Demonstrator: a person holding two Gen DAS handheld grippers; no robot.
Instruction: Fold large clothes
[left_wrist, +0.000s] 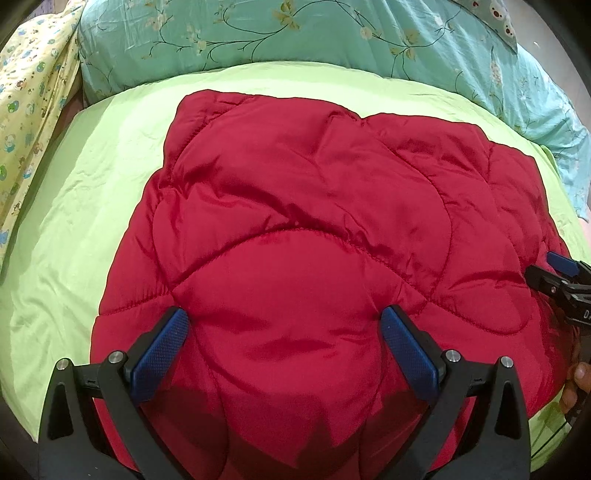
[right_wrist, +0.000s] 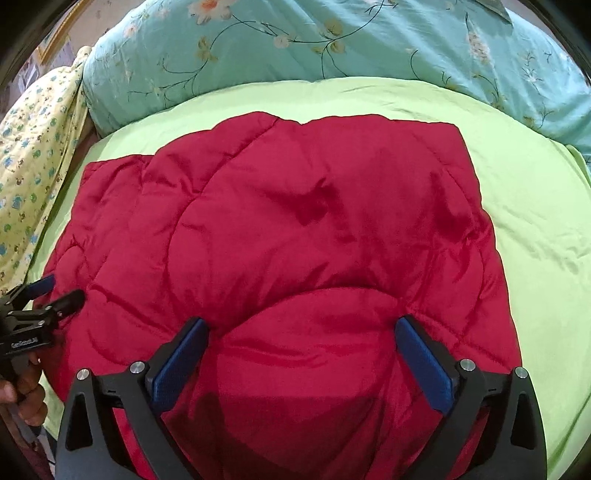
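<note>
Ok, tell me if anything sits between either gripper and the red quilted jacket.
Nothing visible does. The left gripper and right gripper are both open, fingers spread directly over the red quilted jacket, which lies on the green sheet with nothing on top of it.

A bedroom — green-sheeted bed (left_wrist: 92, 177), floral pillow (left_wrist: 258, 33).

One red quilted garment (left_wrist: 314, 258); two grippers (left_wrist: 282, 325)
</note>
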